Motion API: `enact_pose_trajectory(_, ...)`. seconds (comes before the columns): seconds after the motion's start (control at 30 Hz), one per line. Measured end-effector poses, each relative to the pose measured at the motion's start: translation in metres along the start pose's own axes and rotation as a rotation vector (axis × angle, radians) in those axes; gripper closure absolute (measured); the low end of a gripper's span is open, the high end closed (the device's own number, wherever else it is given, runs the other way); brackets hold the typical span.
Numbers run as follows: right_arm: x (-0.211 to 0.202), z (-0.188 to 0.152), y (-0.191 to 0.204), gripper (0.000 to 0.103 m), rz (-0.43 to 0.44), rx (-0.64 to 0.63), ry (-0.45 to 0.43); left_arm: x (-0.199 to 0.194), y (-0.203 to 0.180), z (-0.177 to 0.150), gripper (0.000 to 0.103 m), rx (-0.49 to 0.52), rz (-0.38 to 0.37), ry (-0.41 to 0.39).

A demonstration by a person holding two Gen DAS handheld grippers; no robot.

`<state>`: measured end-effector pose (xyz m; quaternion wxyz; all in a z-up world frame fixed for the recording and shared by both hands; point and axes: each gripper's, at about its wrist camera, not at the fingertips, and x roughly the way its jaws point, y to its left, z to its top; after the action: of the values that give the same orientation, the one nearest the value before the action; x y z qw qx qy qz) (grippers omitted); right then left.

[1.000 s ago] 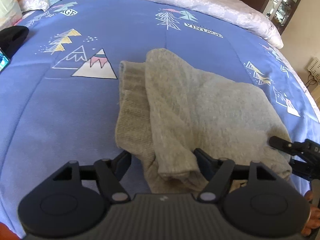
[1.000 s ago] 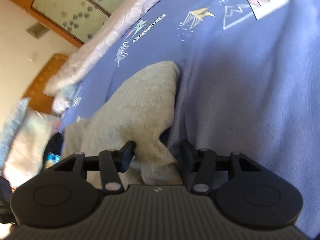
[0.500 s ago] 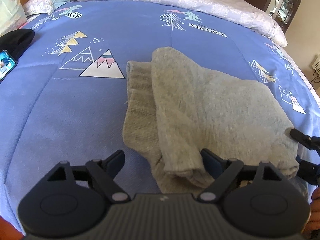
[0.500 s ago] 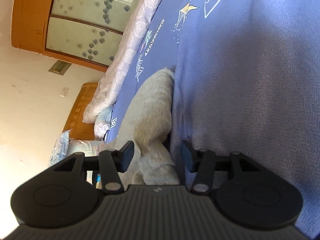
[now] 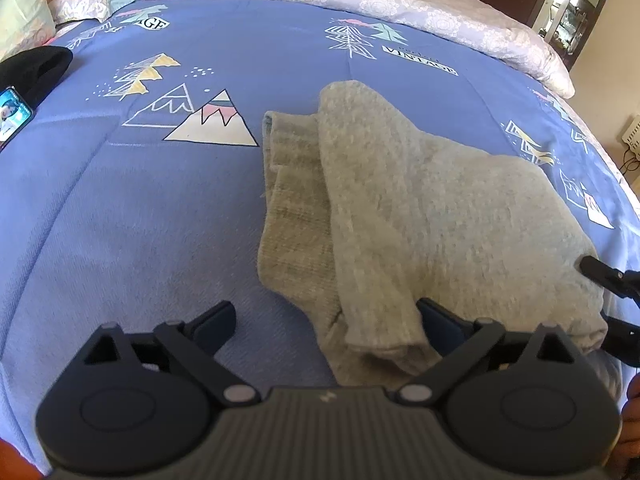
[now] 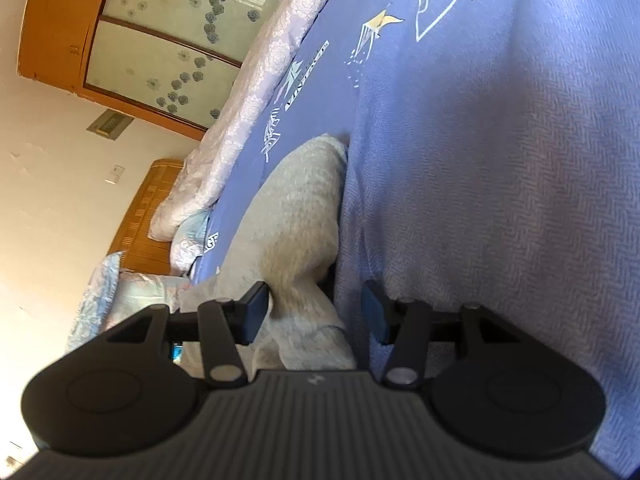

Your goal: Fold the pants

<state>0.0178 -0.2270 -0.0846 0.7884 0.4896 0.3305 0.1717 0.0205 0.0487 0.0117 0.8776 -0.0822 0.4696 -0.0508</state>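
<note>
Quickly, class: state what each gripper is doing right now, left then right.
Left gripper: open, holding nothing; folded grey knit pants lie between its fingers.
Right gripper: open, straddling the pants' edge, not clamped.

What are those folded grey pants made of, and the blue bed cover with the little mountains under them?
The folded grey pants look like soft fleecy knit, probably cotton jersey: the surface is matte and fuzzy, with a ribbed band at one edge. The blue bed cover printed with mountains looks like woven cotton, matte, with a fine herringbone texture showing in the right wrist view. Neither fibre is certain.
</note>
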Motion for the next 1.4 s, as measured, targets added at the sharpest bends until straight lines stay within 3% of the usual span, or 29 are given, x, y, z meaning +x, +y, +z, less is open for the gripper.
enact_pose_trajectory(0.73,0.023,-0.019,0.023,0.047,-0.085,-0.026,-0.047,0.0,0.004,-0.011,0.0,0.033,-0.015,-0.047)
enact_pose_trajectory(1.4,0.027,-0.022,0.027,0.046,-0.104,-0.021,-0.061,0.0,0.001,-0.013,0.0,0.063,0.006,-0.046)
